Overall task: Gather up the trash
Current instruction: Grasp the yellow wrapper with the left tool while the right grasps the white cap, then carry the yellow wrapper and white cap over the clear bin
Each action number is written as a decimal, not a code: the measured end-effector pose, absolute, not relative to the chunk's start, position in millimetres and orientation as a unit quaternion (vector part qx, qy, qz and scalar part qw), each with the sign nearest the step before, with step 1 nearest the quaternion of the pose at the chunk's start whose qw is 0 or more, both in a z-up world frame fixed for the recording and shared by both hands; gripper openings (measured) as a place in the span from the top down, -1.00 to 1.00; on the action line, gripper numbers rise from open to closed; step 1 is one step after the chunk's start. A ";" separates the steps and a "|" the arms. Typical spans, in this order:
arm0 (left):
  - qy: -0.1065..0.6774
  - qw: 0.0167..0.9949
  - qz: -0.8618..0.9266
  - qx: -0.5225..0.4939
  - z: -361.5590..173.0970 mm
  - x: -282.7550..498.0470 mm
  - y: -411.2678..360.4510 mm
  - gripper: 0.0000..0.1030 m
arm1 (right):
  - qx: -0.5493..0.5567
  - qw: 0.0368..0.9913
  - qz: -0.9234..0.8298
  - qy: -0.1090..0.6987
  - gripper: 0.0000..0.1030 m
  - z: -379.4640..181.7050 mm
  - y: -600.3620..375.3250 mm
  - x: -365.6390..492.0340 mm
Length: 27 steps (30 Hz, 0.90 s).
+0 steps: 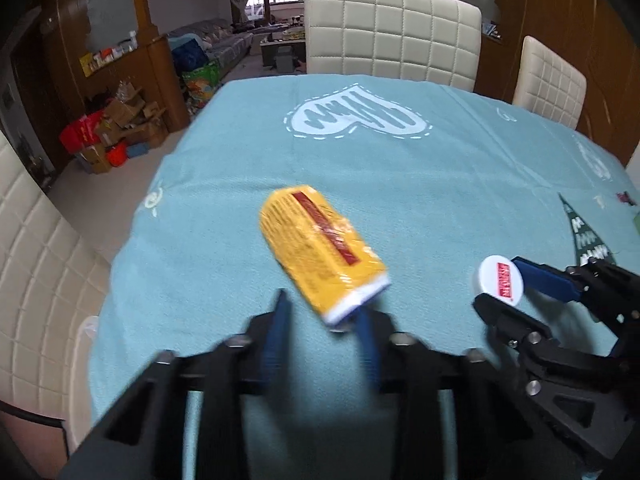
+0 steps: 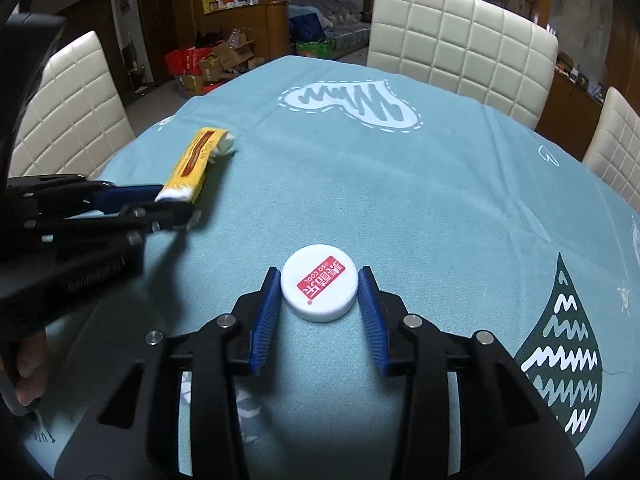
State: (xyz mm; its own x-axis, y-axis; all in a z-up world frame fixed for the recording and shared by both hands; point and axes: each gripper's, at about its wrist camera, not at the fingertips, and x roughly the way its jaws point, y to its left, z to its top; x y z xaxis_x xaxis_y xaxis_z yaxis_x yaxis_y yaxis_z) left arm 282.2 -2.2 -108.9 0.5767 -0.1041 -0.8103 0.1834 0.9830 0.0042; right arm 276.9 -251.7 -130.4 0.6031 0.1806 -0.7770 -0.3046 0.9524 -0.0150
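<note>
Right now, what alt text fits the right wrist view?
The right gripper pinches a round white lid with red print on a teal tablecloth. At left, the left gripper meets the end of a yellow pack; cream chairs stand behind.

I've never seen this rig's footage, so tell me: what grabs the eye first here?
A yellow packet juts up off the light-blue tablecloth, its white end pinched in the left tongs. To its right, a white round lid with red lettering sits between the right tongs. Cream quilted chairs ring the table.
</note>
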 end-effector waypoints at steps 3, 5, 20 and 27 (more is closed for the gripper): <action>0.447 0.890 -0.078 0.044 -106.9 277.0 -1.5 0.77 | -0.081 0.897 0.138 0.413 0.20 -127.1 -249.4 269.1; 0.441 0.893 -0.078 0.046 -105.3 272.9 -1.5 0.79 | -0.087 0.896 0.141 0.412 0.20 -125.8 -246.3 263.6; 0.395 0.911 -0.053 0.105 -70.2 190.8 21.5 0.81 | -0.119 0.899 0.168 0.386 0.20 -97.4 -203.2 211.4; 0.382 0.918 -0.024 0.100 -60.4 159.0 55.5 0.81 | -0.142 0.898 0.182 0.374 0.20 -86.1 -168.7 186.8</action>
